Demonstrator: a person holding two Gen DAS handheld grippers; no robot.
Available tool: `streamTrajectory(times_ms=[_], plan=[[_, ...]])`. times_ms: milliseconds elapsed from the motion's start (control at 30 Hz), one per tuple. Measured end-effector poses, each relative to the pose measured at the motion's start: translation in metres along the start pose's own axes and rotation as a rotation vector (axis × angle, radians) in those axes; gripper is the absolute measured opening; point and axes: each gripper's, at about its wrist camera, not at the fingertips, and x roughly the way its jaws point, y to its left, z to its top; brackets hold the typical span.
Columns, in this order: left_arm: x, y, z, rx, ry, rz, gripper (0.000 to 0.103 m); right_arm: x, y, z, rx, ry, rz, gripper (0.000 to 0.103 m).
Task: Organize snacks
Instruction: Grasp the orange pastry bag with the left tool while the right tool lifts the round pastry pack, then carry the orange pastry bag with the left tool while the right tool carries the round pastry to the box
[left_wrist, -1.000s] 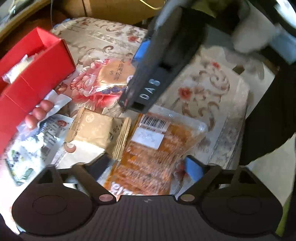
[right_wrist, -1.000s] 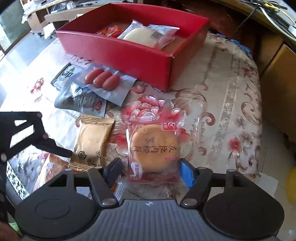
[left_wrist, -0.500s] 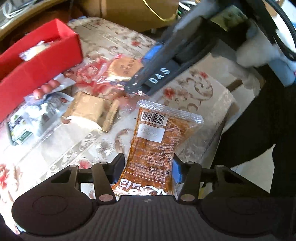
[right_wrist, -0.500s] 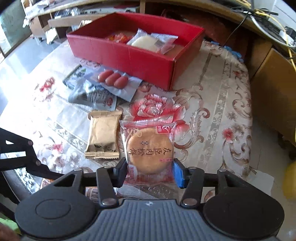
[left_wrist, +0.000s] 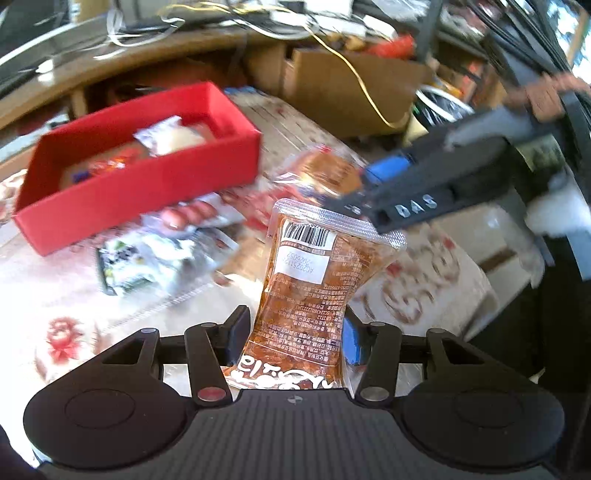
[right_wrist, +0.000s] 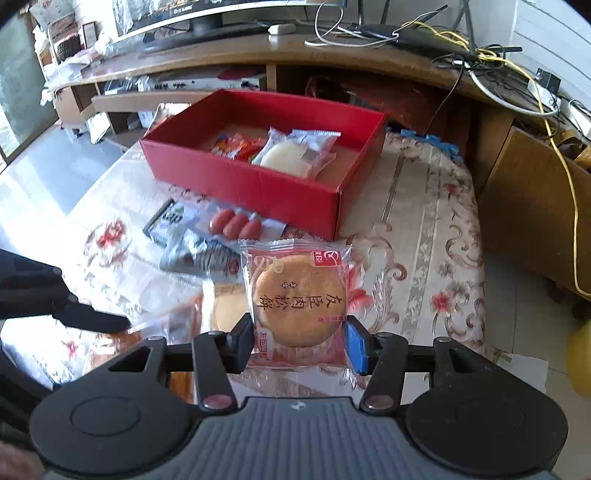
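The left gripper (left_wrist: 293, 338) has its fingers pressed in on both sides of an orange snack pouch (left_wrist: 314, 291), pinching it near its lower end so the pack stands up out of the grip with its barcode label at the far end, clear of the cloth. Ahead of those fingers and off to their left sits the red box (left_wrist: 110, 195), open-topped, with a pale wrapped bun (left_wrist: 177, 138) and some bright wrappers inside. Between the box and the fingertips, loose packets lie on the flowered tablecloth (left_wrist: 66, 295), though this view is too smeared to name them well.

The right gripper (right_wrist: 300, 341) is clamped on a round pastry in a clear red-printed wrapper (right_wrist: 299, 299), held flat between the two fingers and lifted off the table. Straight ahead of its fingers is the same red box (right_wrist: 258, 181), holding the wrapped bun (right_wrist: 291, 158) beside an orange-red packet (right_wrist: 236, 146). Just short of the box wall, a pack of three small sausages (right_wrist: 234, 225) lies touching a silver packet (right_wrist: 199, 254), with a dark green-lettered pack (right_wrist: 166, 221) to their left. The tablecloth (right_wrist: 424, 266) runs off to the right of the fingers.
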Motion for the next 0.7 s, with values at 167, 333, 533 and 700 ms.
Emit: streamTrajectory(times_ms=[167, 333, 533, 700], plan=[[-0.008, 0.019, 0.012, -0.066, -0.054, 0.038, 0.058, -0.005, 0.001, 0.011, 0.023, -0.04, 0.004, 0.041], [-0.017, 0.032, 0.025, -0.116, -0.121, 0.065, 0.058, -0.01, 0.001, 0.024, 0.05, -0.085, 0.005, 0.041], [-0.023, 0.046, 0.04, -0.159, -0.185, 0.104, 0.058, -0.015, 0.003, 0.039, 0.07, -0.127, 0.019, 0.041], [-0.024, 0.056, 0.048, -0.187, -0.217, 0.138, 0.058, -0.015, 0.005, 0.046, 0.074, -0.145, 0.016, 0.041]])
